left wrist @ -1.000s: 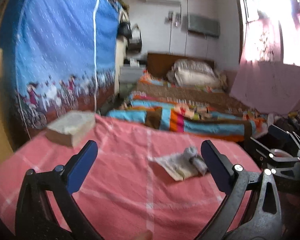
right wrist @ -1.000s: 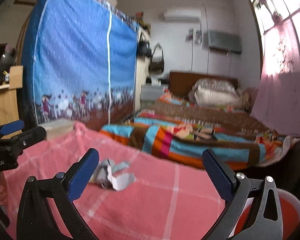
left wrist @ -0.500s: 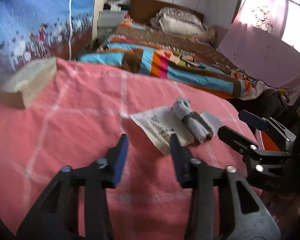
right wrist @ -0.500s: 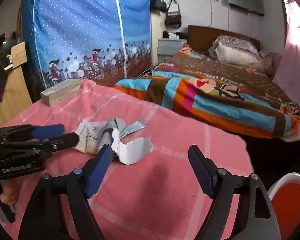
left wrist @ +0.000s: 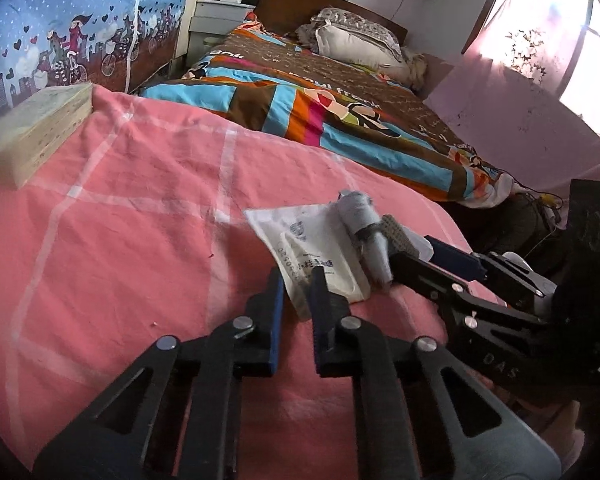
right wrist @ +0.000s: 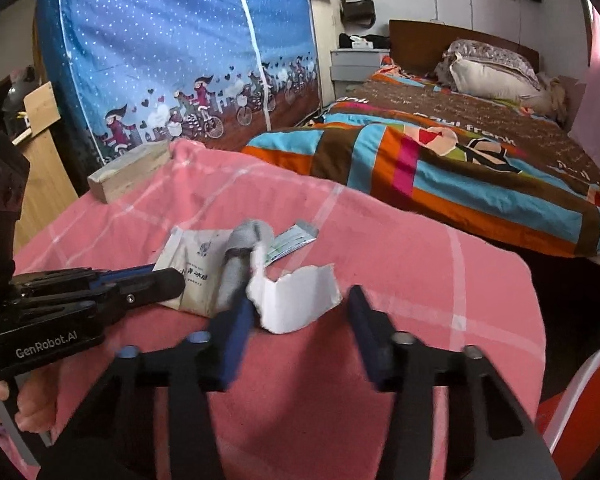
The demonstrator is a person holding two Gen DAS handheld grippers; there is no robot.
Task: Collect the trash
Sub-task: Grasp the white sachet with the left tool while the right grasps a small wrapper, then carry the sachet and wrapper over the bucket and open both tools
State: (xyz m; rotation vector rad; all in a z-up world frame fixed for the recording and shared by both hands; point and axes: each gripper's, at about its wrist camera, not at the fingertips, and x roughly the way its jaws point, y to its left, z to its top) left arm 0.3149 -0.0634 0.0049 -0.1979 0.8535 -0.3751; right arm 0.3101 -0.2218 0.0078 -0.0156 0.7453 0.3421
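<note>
The left gripper (left wrist: 296,300) pinched the near corner of the white packet (left wrist: 316,252); the right gripper (right wrist: 300,320) stood spread around the torn paper (right wrist: 296,300).

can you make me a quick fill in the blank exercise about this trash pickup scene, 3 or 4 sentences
1. The trash lies on a ____ checked cloth.
2. The left gripper has its fingers closed on the near corner of the white ____.
3. The right gripper has its fingers spread around a torn white piece of ____.
4. The grey roll lies ____ the packet and the torn card.

Missing words: pink; packet; card; between
</note>
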